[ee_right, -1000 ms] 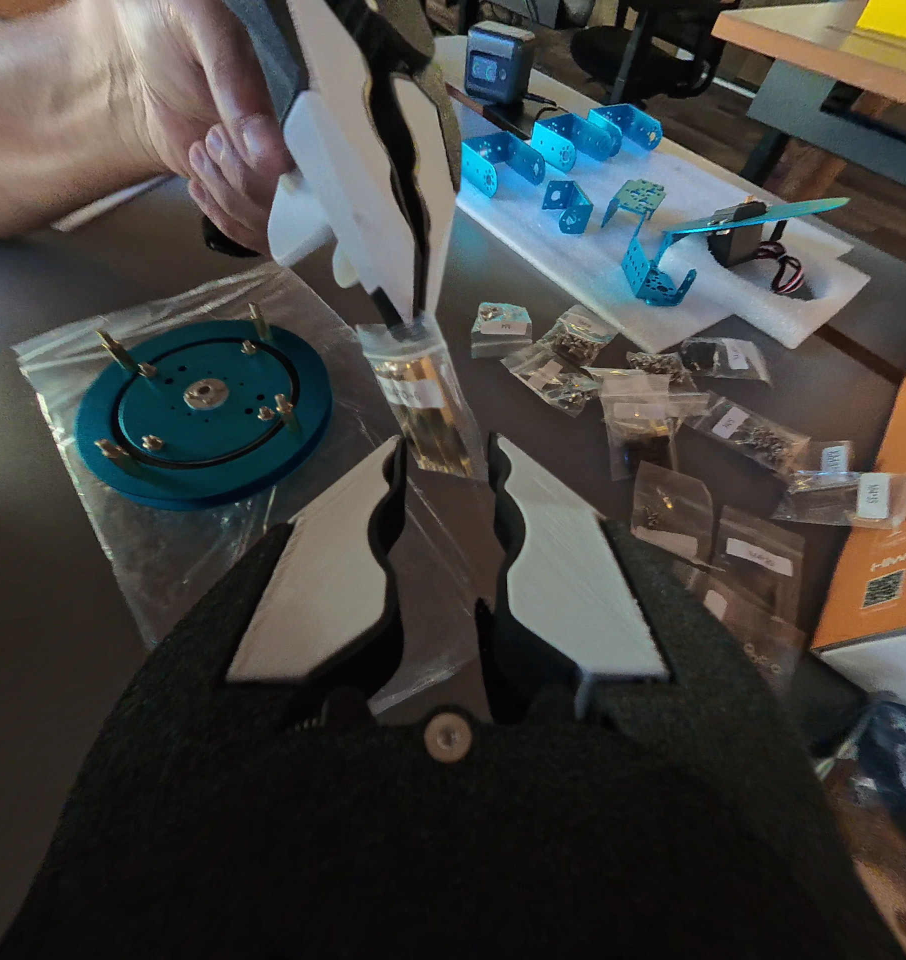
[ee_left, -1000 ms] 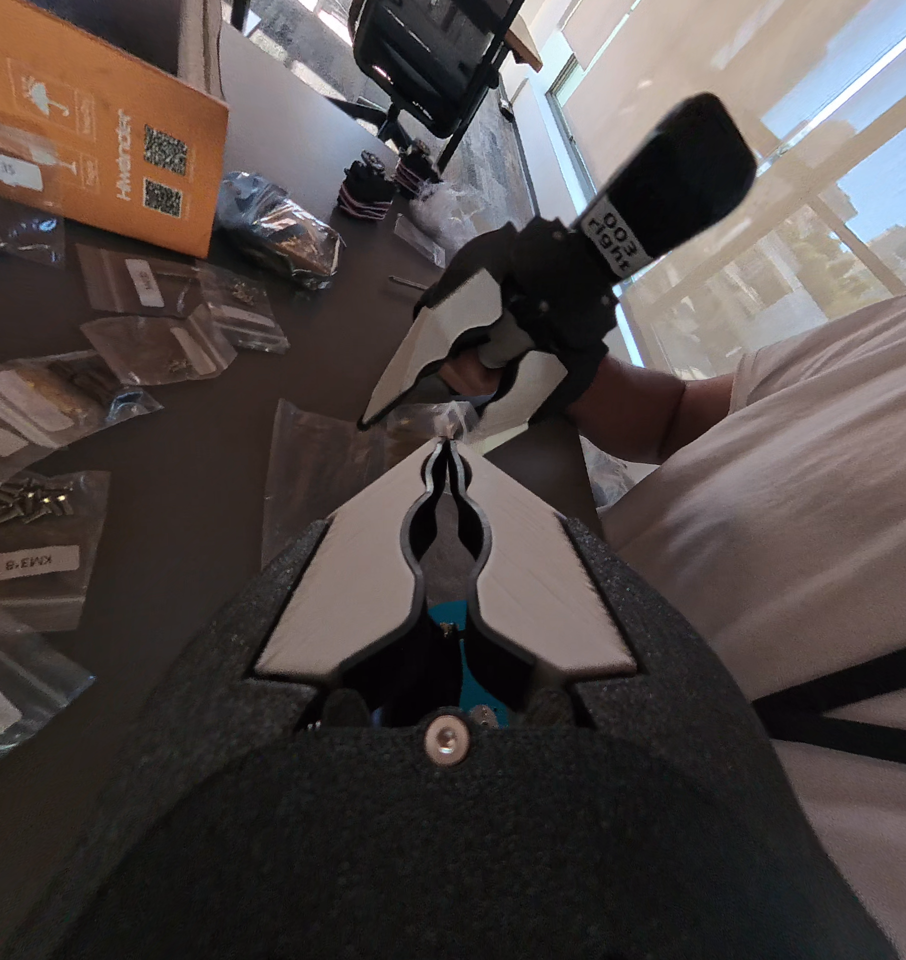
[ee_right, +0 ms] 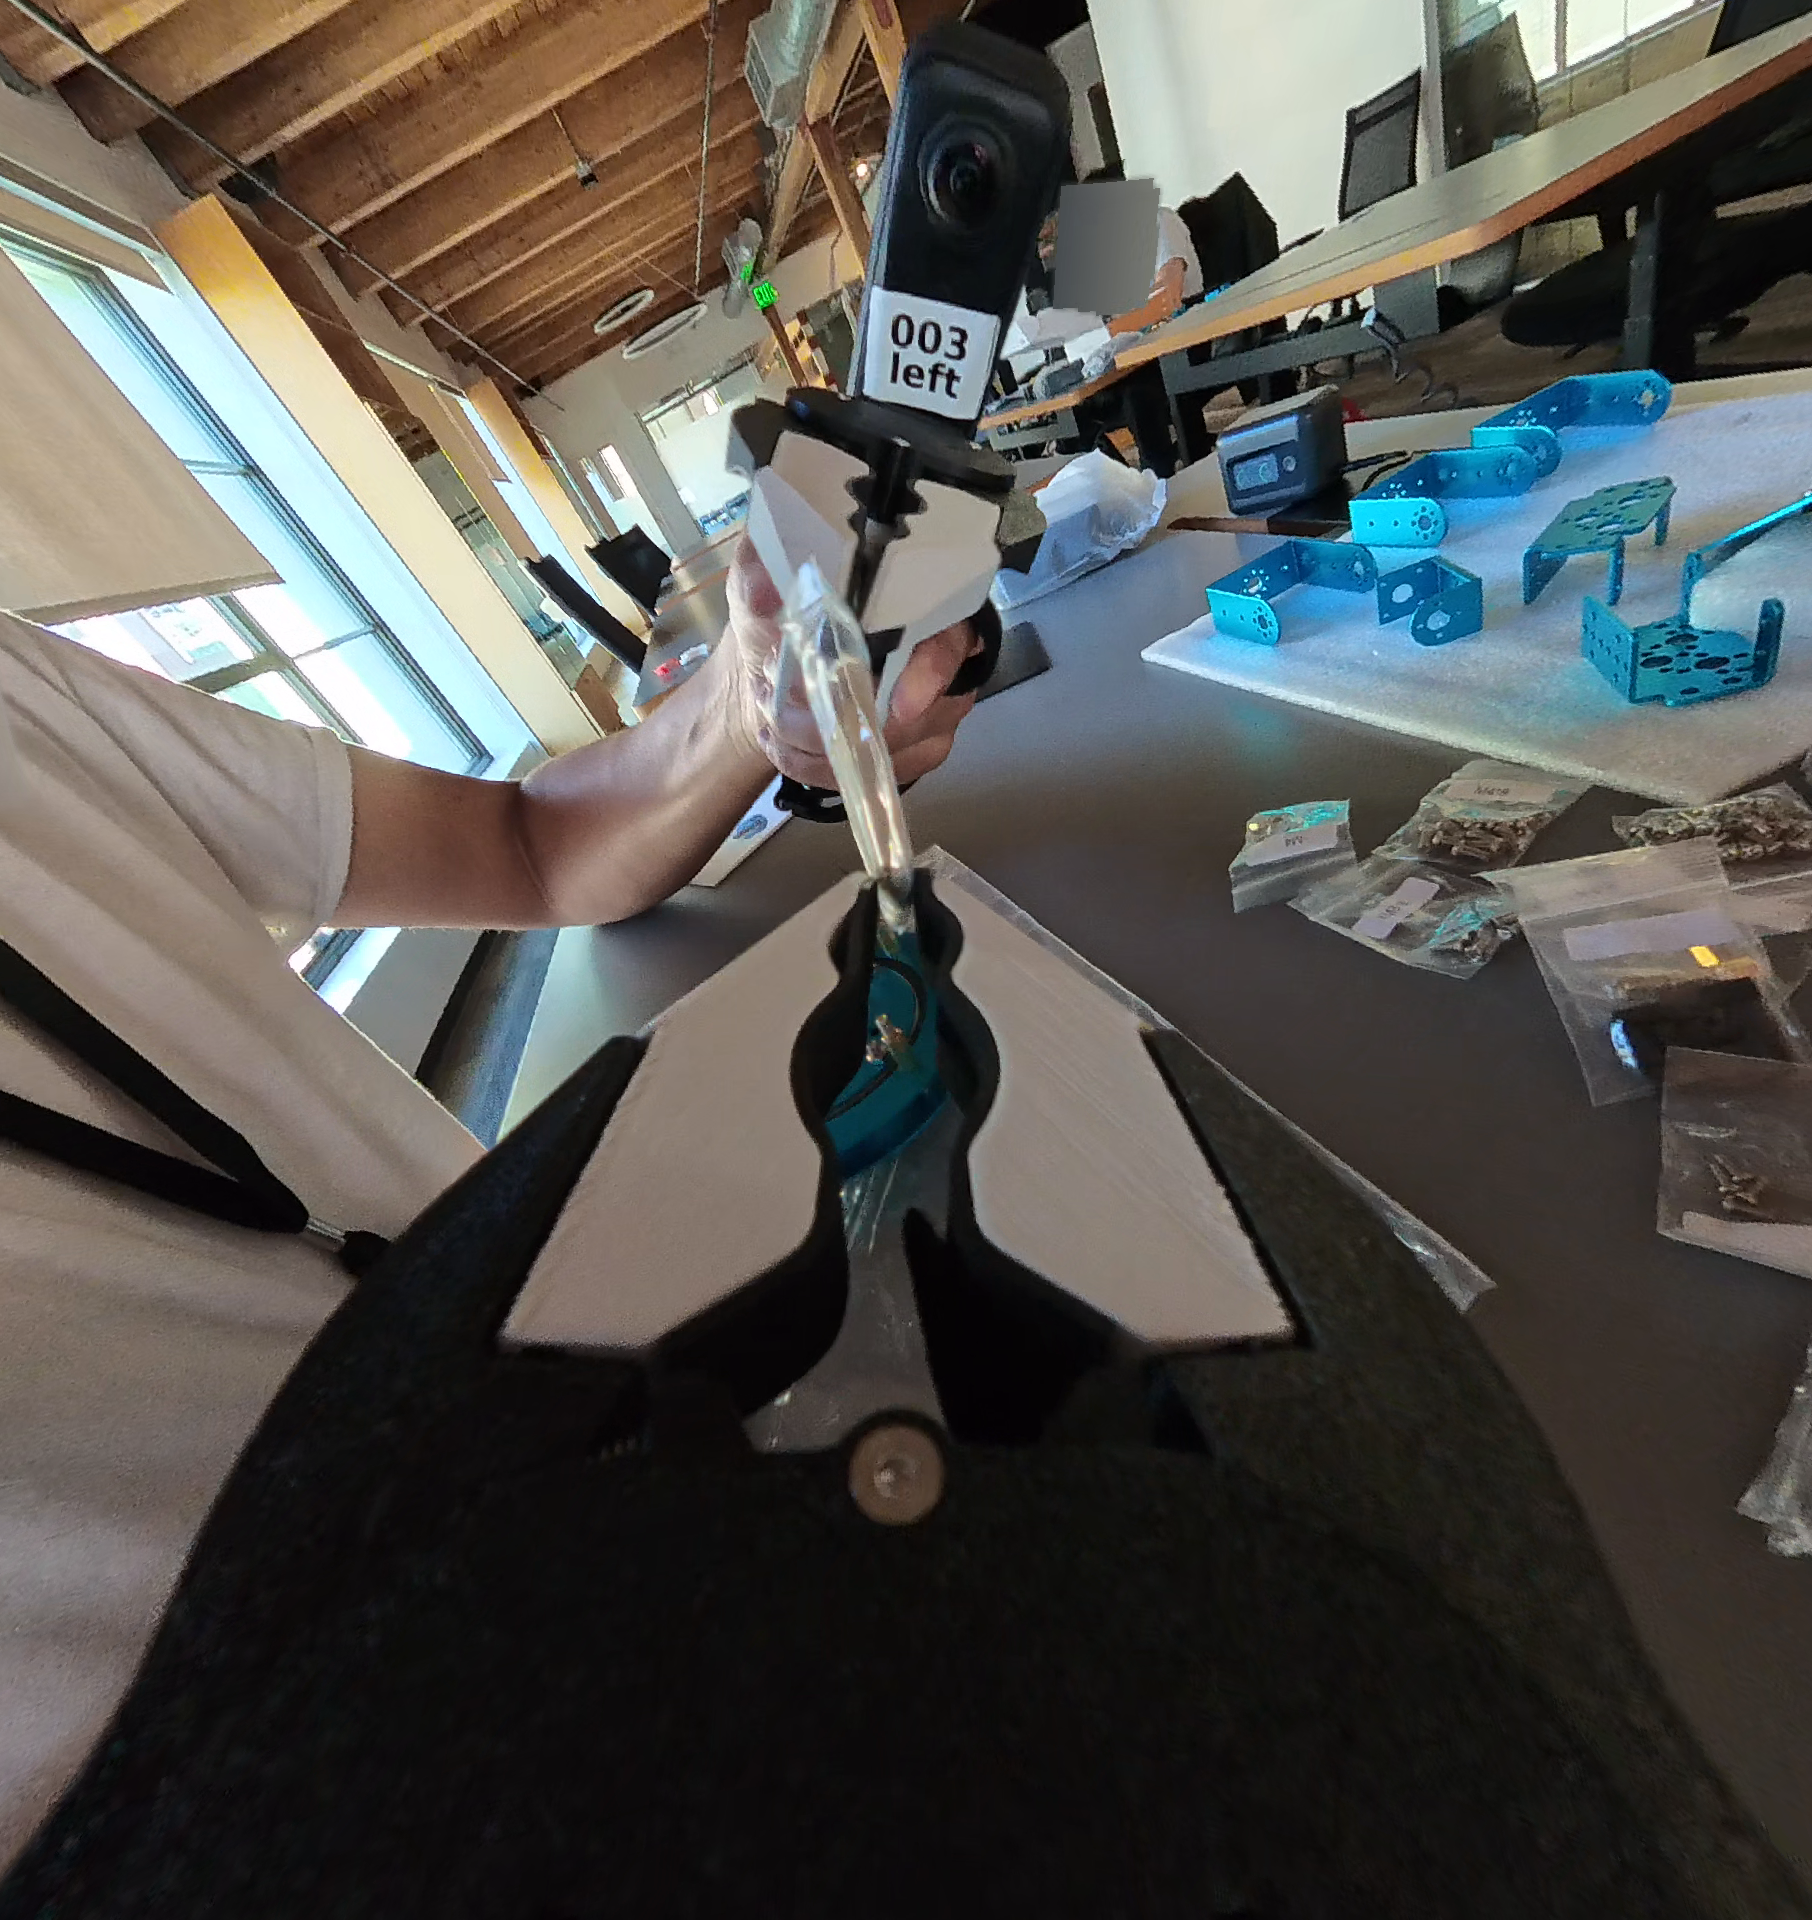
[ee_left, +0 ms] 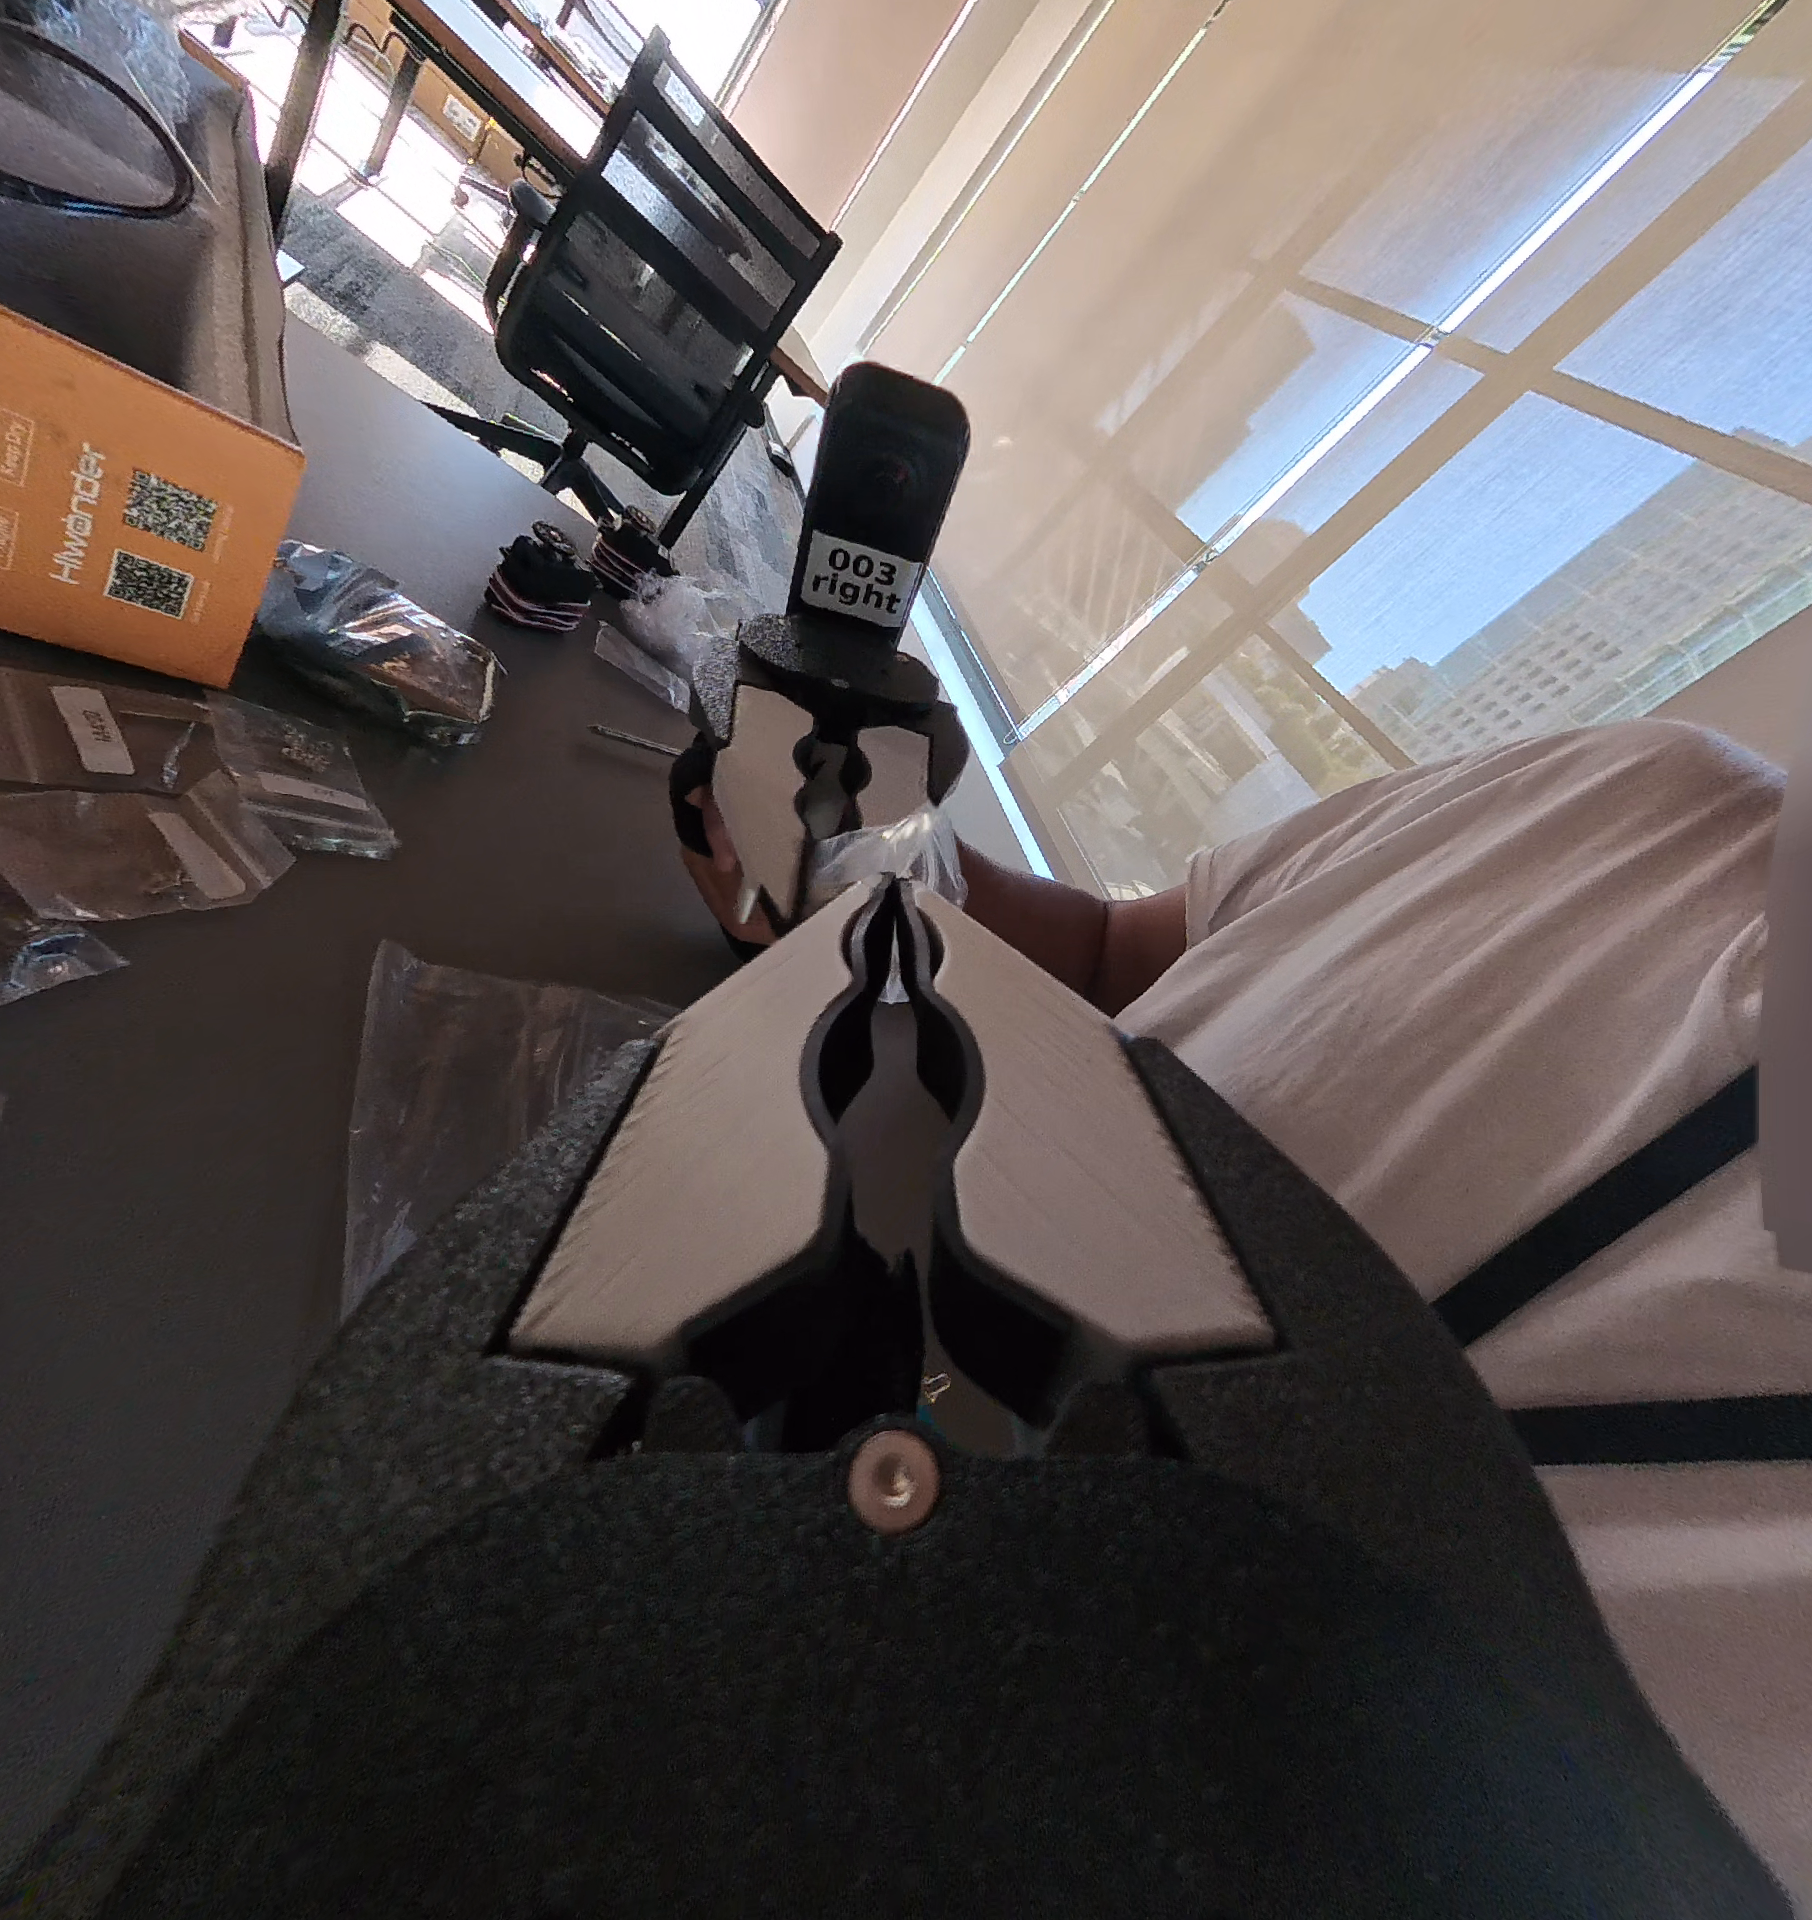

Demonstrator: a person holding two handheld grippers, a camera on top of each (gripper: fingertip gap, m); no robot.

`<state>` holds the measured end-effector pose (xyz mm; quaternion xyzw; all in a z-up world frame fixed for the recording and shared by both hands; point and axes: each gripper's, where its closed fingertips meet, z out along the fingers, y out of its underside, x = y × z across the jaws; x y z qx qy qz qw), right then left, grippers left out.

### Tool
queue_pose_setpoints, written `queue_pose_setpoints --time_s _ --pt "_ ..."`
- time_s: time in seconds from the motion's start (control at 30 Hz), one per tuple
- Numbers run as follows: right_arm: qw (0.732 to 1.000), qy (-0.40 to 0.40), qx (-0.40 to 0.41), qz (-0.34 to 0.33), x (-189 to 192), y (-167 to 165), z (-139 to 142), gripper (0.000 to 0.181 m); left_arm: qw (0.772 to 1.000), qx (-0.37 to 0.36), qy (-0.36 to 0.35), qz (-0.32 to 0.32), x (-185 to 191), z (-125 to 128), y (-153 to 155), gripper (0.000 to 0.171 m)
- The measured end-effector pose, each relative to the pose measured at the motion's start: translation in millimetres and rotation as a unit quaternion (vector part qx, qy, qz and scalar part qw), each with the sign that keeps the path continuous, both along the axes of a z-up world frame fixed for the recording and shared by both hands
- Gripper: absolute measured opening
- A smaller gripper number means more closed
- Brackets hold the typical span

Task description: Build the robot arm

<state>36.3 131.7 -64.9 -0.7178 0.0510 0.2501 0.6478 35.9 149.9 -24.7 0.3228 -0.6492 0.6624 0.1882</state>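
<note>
A: Left gripper (ee_left: 889, 902)?
B: Clamped on clear bag (ee_right: 848, 727), one end, raised above table (ee_left: 206, 1195).
A: Right gripper (ee_right: 897, 883)?
B: Clamped on opposite end; bag stretched between both.
A: Surroundings?
B: Blue disc (ee_right: 886, 1081) under right fingers, mostly hidden. Screw bags (ee_right: 1421, 883), blue brackets (ee_right: 1421, 561) on white foam (ee_right: 1349, 707), orange box (ee_left: 102, 499), chair (ee_left: 653, 291) well apart.

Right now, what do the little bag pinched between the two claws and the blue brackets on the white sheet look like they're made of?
The little bag looks like thin clear plastic film: see-through, glossy, creased. The blue brackets look like anodised metal, likely aluminium: bent sheet with punched holes and a satin blue sheen. Both the left claw and right claw are shut on the bag.
</note>
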Motion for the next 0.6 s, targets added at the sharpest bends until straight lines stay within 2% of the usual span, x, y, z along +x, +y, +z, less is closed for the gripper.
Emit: queue_pose_setpoints --time_s 0.23,0.6 --pt "0.999 0.033 0.040 0.009 -3 -2 18 0.004 0.999 -0.018 0.026 0.020 10 -4 10 0.000" --pt "0.997 0.075 0.037 0.004 3 0 17 0.004 0.998 -0.029 0.052 0.031 18 -14 14 0.000"
